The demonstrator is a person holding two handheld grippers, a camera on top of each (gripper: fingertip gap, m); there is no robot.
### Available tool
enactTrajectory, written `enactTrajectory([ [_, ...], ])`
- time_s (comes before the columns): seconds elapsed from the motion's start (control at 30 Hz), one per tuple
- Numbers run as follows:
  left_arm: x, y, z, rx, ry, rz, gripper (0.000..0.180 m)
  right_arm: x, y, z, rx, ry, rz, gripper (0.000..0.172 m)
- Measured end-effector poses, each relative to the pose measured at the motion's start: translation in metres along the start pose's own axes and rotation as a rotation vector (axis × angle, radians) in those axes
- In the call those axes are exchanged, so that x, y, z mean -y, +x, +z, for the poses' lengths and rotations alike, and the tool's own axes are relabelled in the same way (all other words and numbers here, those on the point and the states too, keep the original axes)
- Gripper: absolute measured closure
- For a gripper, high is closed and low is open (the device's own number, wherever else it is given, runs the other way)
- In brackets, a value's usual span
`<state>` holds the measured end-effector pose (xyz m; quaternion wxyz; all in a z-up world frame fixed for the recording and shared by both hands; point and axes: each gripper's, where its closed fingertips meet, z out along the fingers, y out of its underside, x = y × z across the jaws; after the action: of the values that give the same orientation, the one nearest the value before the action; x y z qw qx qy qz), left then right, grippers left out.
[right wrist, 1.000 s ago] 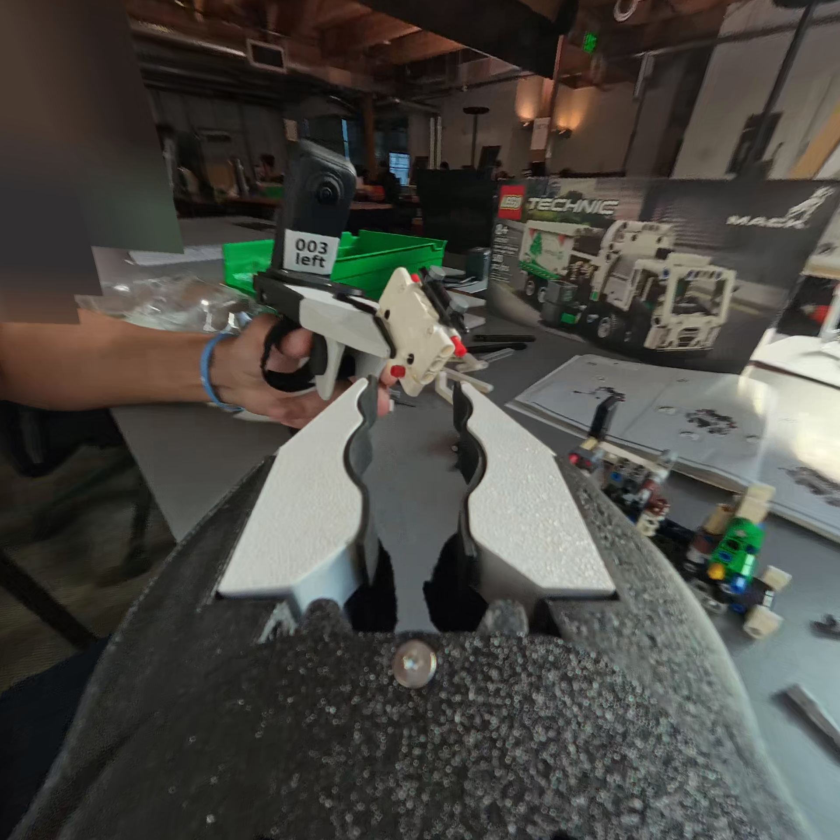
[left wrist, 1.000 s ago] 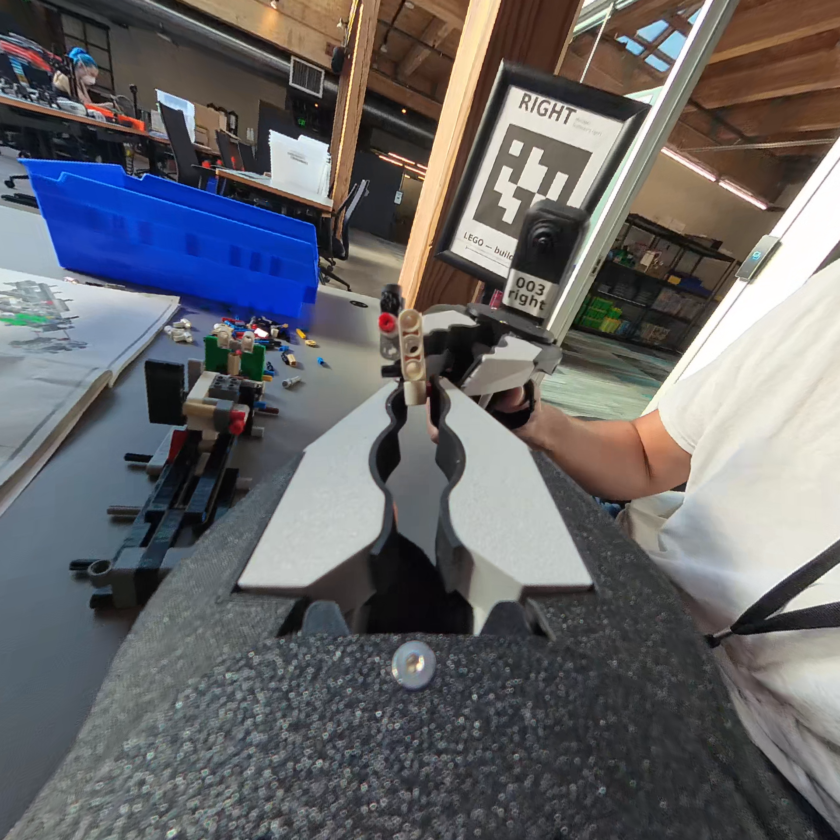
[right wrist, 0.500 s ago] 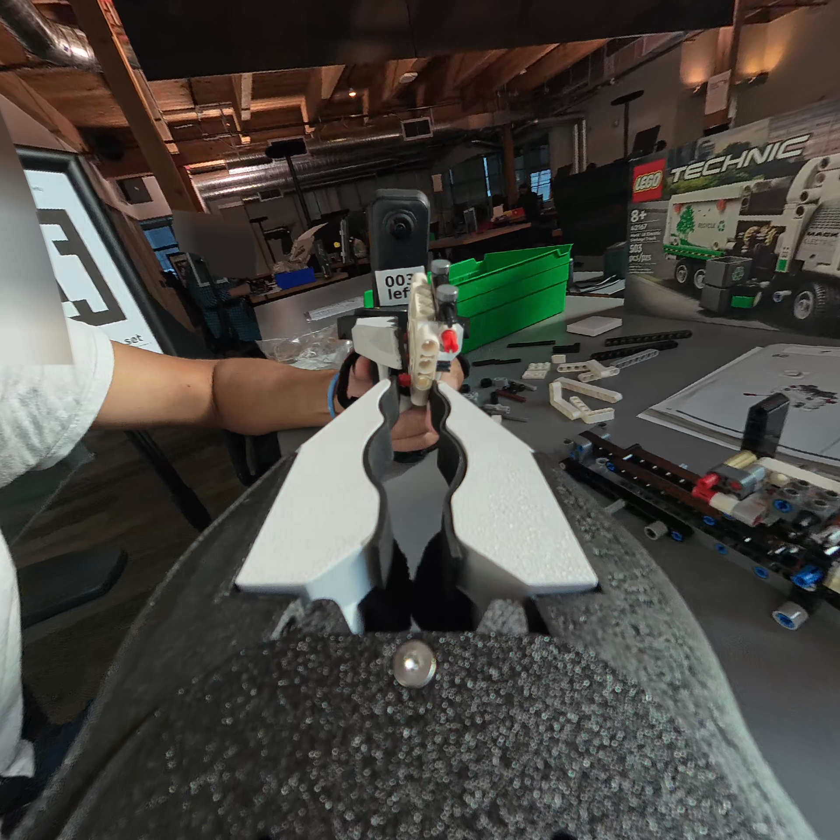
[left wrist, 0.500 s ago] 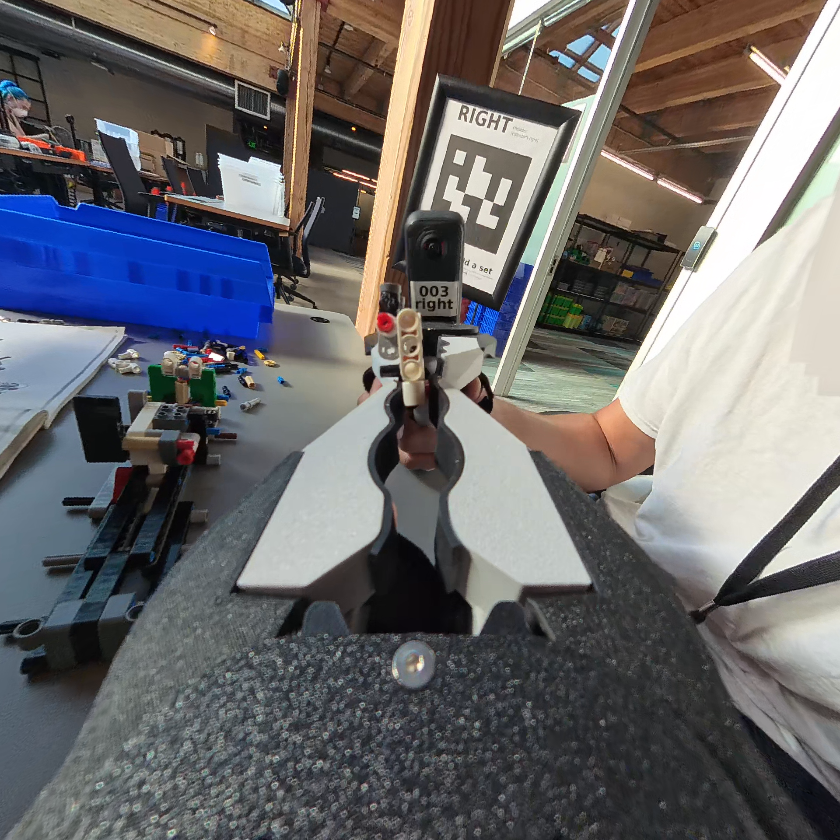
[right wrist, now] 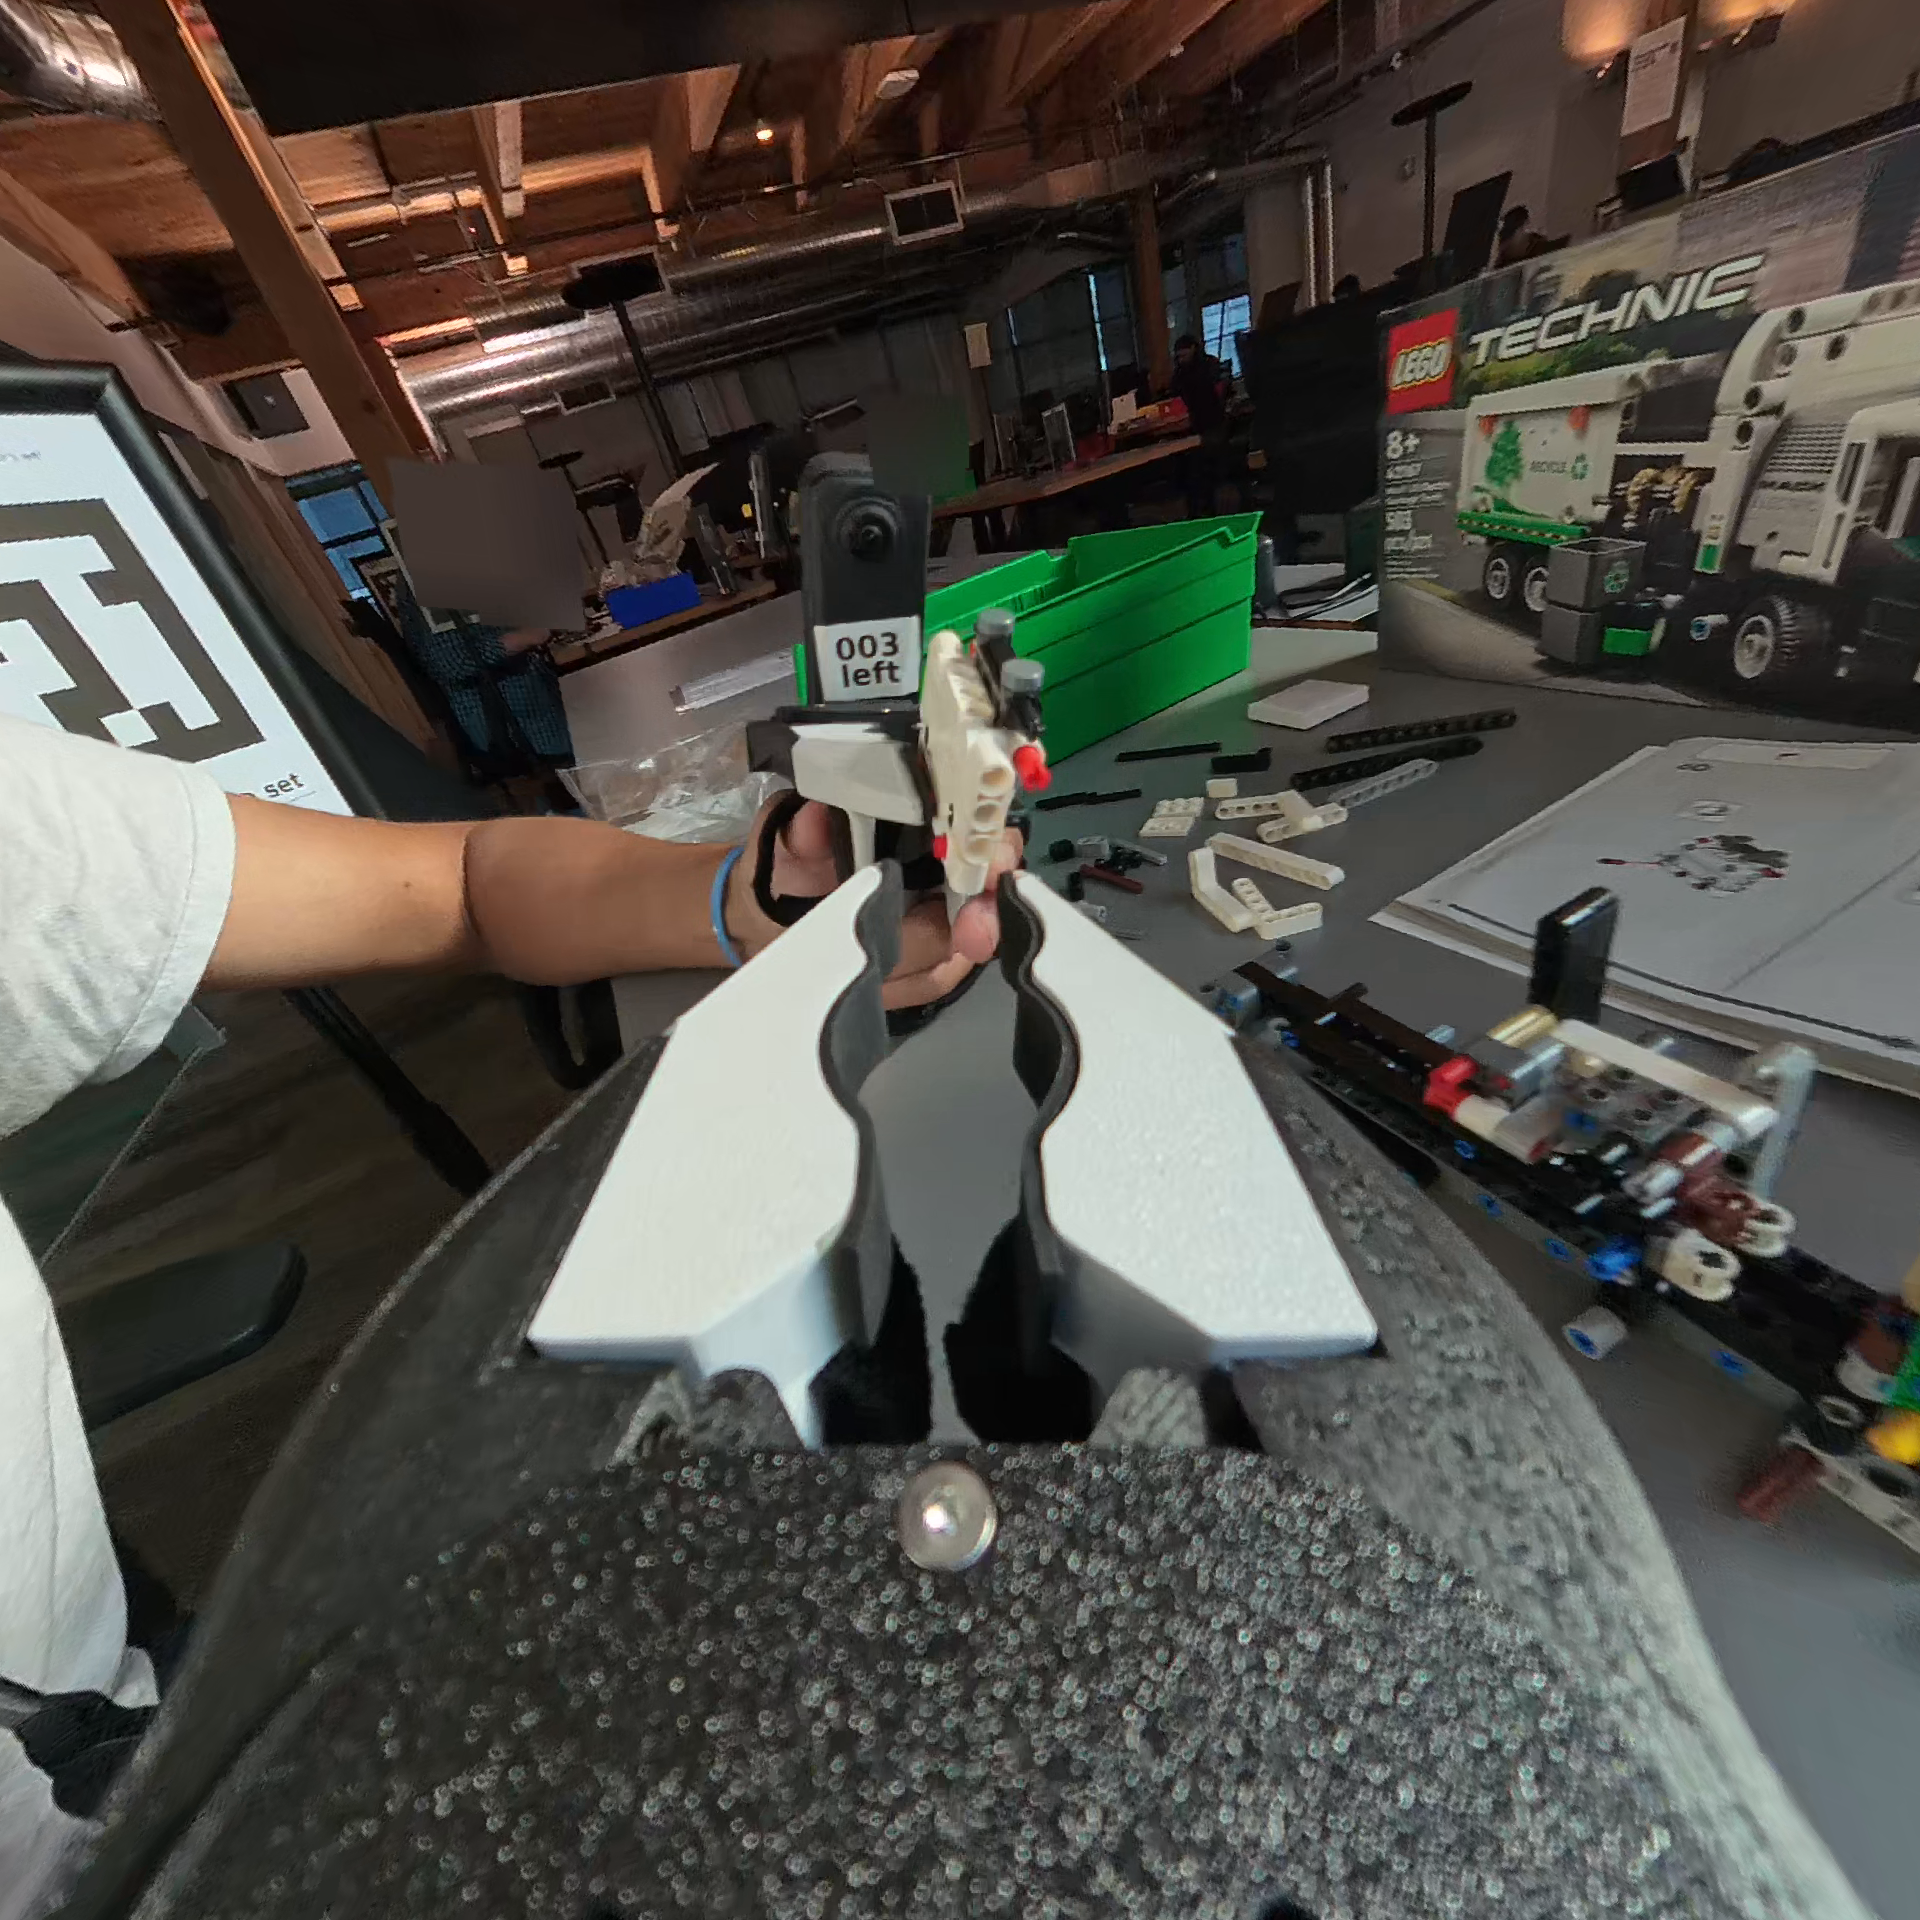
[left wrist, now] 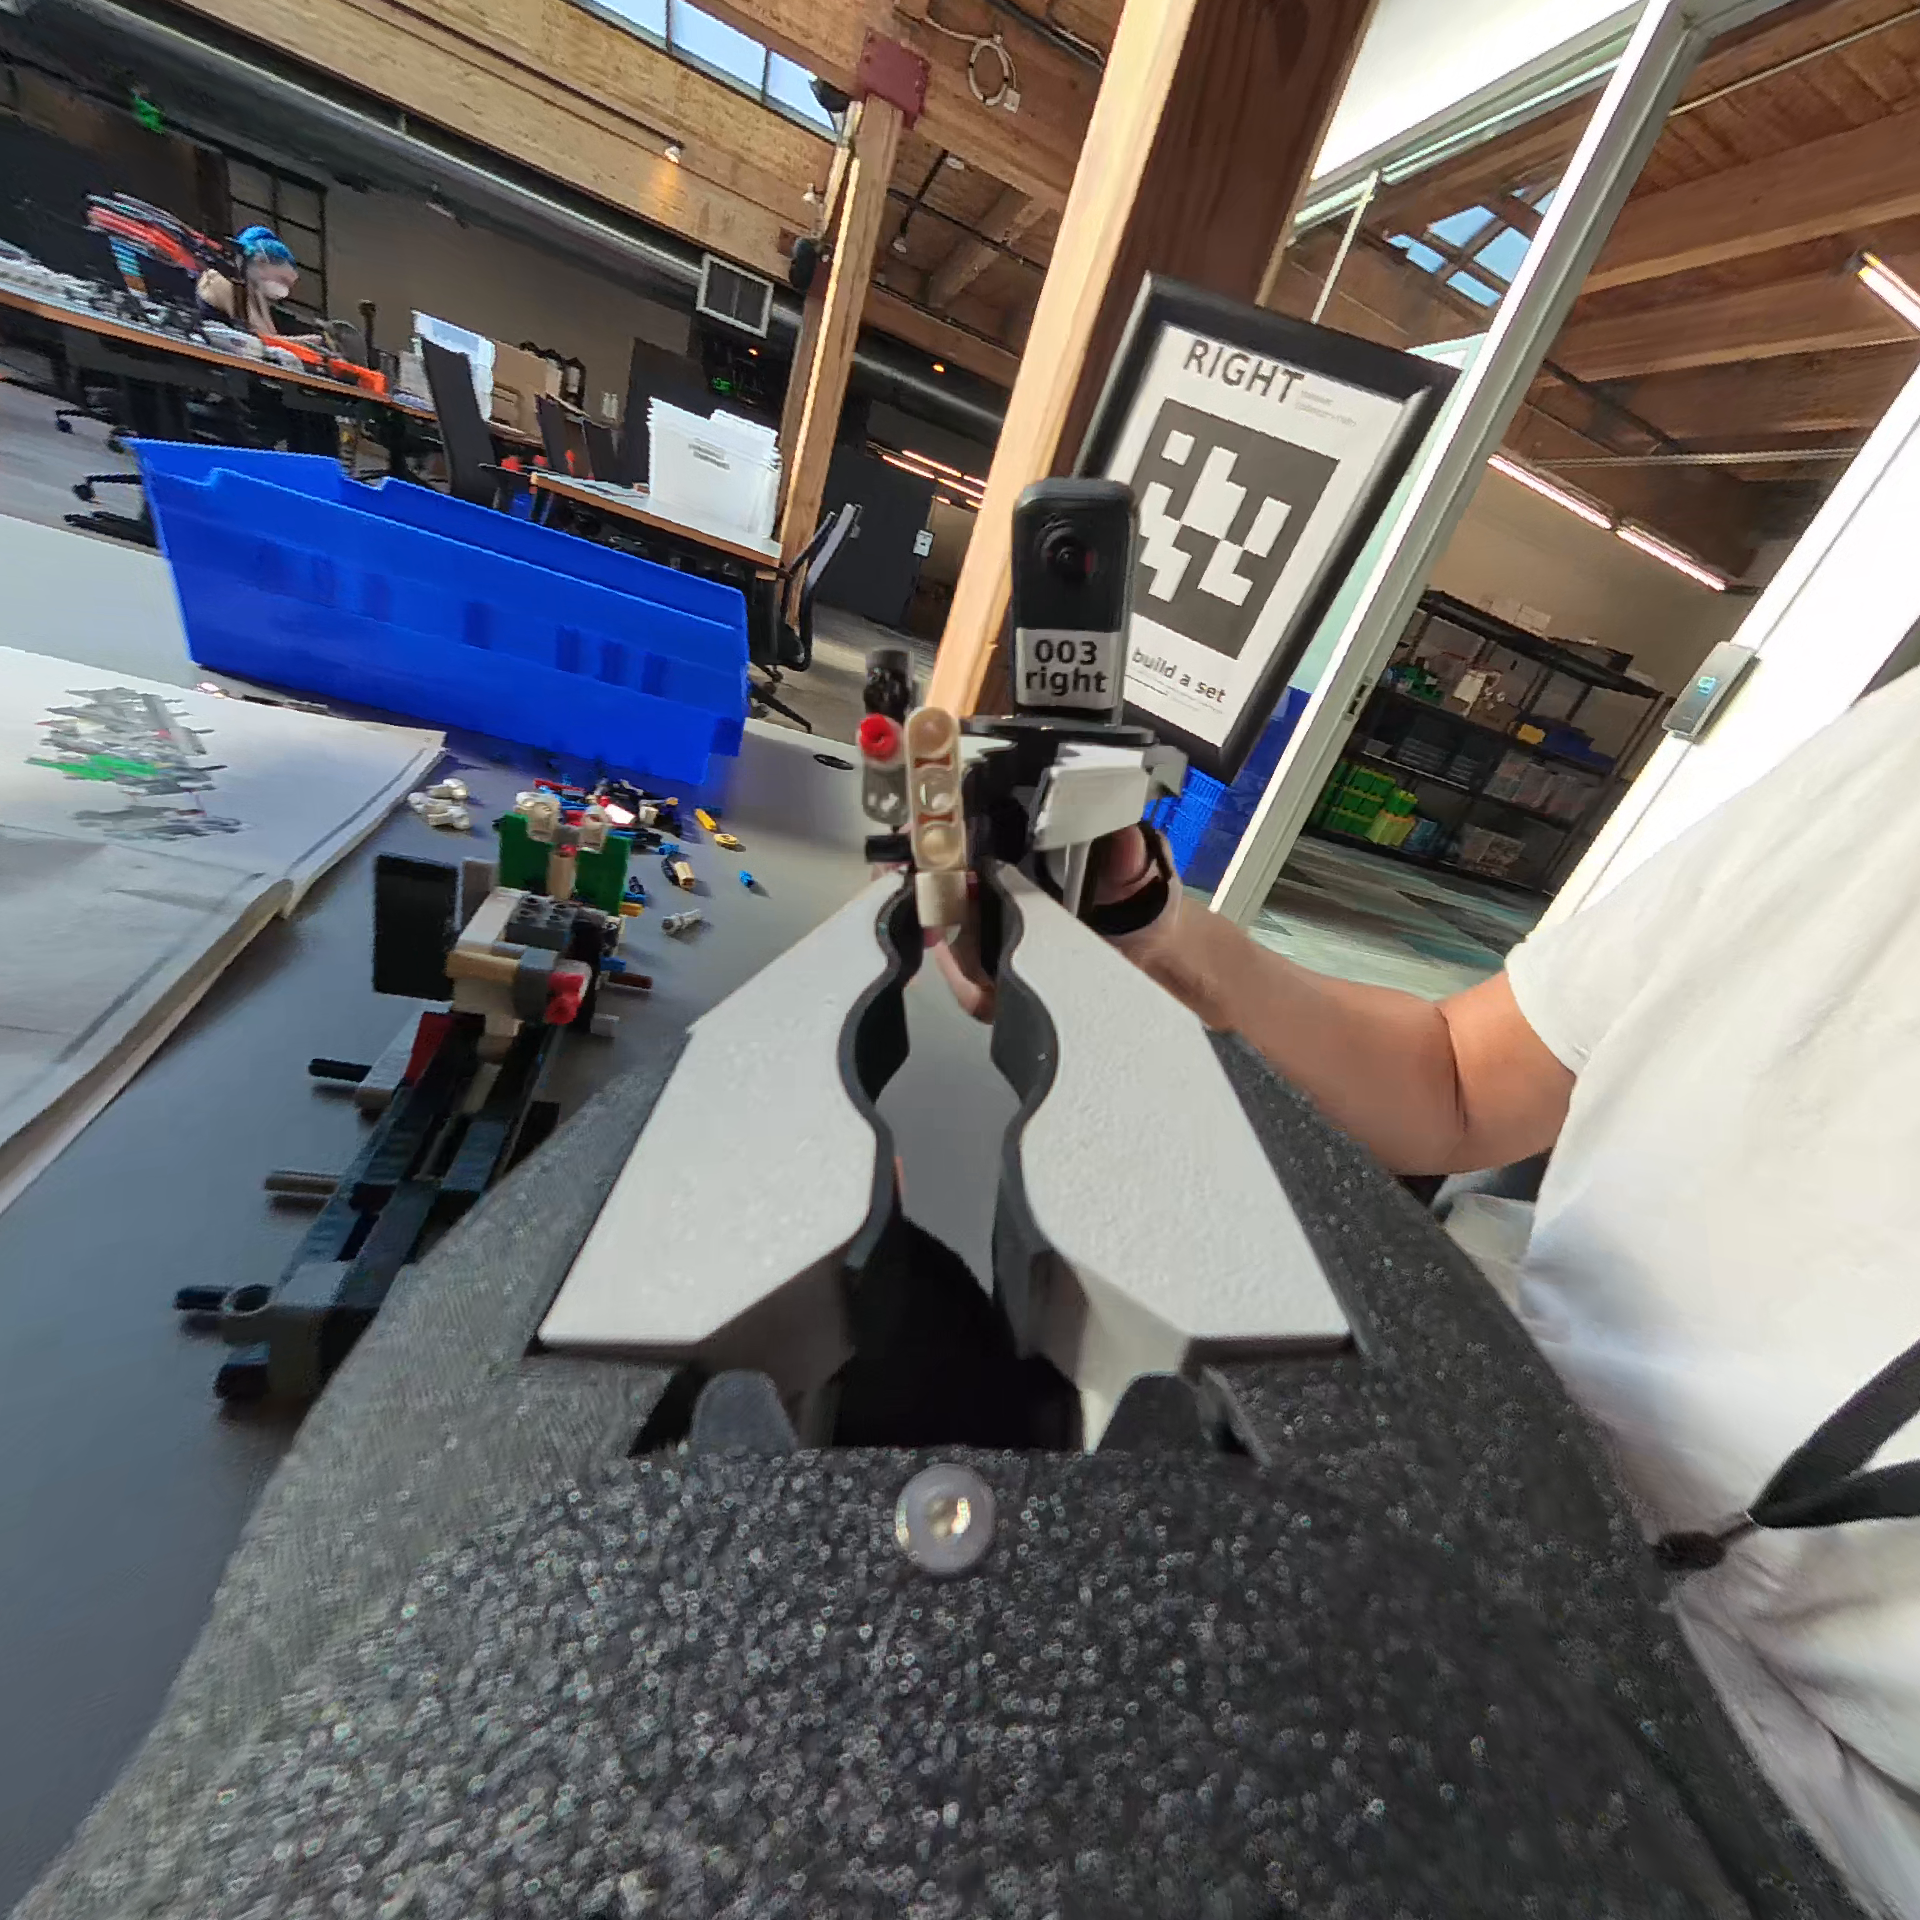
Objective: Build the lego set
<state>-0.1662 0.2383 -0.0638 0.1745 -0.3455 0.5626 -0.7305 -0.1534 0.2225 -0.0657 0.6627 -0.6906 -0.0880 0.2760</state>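
Right hand-held gripper (right wrist: 948,894) reopened slightly, off beige brick assembly (right wrist: 971,769)

**Right tool closes in on the held piece, then eases apart**

A second ago the right tool (right wrist: 948,878) stood wide open, with the left tool (left wrist: 943,899) and its tan brick assembly (left wrist: 932,800) up and to the left of its tips. Half a second ago the two tools had swung nose to nose, and the right fingers had narrowed about the assembly's lower end. Now those fingers stand a little wider again, with a gap showing on the left side, and both views have tilted.
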Motion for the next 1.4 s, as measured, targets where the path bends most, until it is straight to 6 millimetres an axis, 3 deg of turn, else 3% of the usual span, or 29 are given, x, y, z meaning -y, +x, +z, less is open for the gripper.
enactTrajectory([
  [0.1, 0.006, -0.018, -0.005, 0.128, 0.029, 0.032, 0.173, 0.019, 0.022, -0.013, -0.128, -0.009, 0.011, 0.153],
  [0.2, 0.005, -0.023, -0.006, 0.195, 0.012, 0.096, 0.173, 0.011, 0.027, -0.020, -0.201, -0.100, -0.002, 0.145],
  [0.33, -0.001, -0.017, -0.001, 0.203, -0.019, 0.157, 0.173, -0.016, 0.014, -0.032, -0.194, -0.185, -0.116, 0.145],
  [0.47, -0.004, -0.012, 0.001, 0.191, -0.035, 0.168, 0.173, -0.006, 0.016, -0.051, -0.219, -0.155, -0.189, 0.148],
  [0.63, -0.017, -0.003, 0.008, 0.168, -0.119, 0.282, 0.173, -0.003, 0.042, -0.076, -0.297, -0.215, -0.244, 0.150],
  [0.77, -0.026, 0.004, 0.012, 0.141, -0.167, 0.330, 0.173, -0.003, 0.063, -0.082, -0.301, -0.153, -0.194, 0.154],
  [1.03, -0.021, 0.002, 0.011, 0.083, -0.143, 0.175, 0.173, 0.002, 0.080, -0.077, -0.223, -0.062, -0.156, 0.156],
  [1.2, -0.019, -0.008, 0.018, 0.094, -0.139, 0.109, 0.173, -0.001, 0.051, -0.055, -0.049, -0.095, -0.040, 0.146],
  [1.3, -0.022, -0.010, 0.027, 0.076, -0.158, 0.045, 0.173, -0.009, 0.031, -0.042, 0.038, -0.099, -0.053, 0.145],
  [1.4, -0.022, -0.007, 0.040, 0.027, -0.136, -0.053, 0.174, -0.021, 0.025, -0.035, 0.062, -0.137, -0.083, 0.144],
])
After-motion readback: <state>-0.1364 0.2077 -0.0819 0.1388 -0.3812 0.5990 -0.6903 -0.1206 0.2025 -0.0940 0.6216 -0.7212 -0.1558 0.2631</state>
